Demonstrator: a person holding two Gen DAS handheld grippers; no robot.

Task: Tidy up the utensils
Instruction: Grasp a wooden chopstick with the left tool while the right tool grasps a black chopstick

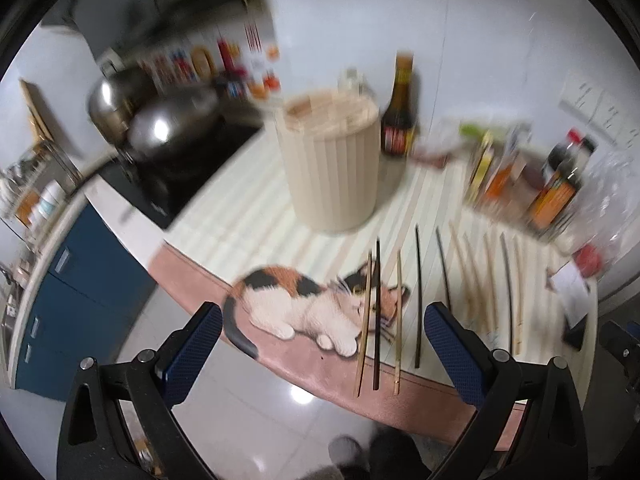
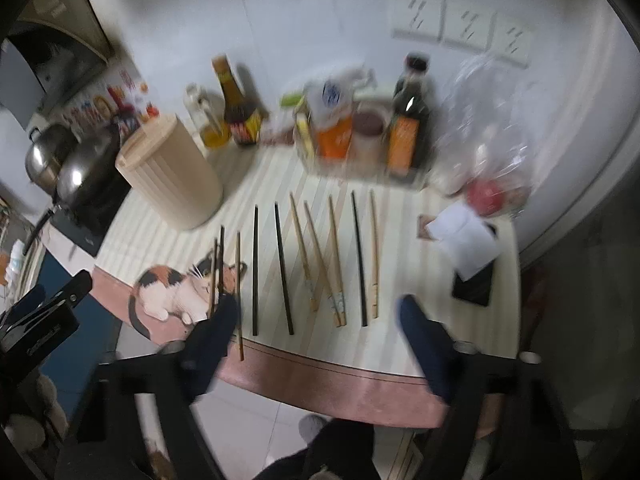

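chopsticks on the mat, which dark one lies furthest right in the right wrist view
The dark chopstick beside the last pale chopstick, nearest the white paper; the other dark ones lie further left.

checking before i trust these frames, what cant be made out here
- Labels on the sauce bottles: both views, motion blur makes them unreadable.
- Inside of the beige ribbed container: both views, its top is smeared by blur, contents unknown.
- Near ends of two chopsticks over the cat picture: right wrist view, covered by one finger of the right gripper.
- Lower tableware rack: left wrist view, cut by the fisheye edge.
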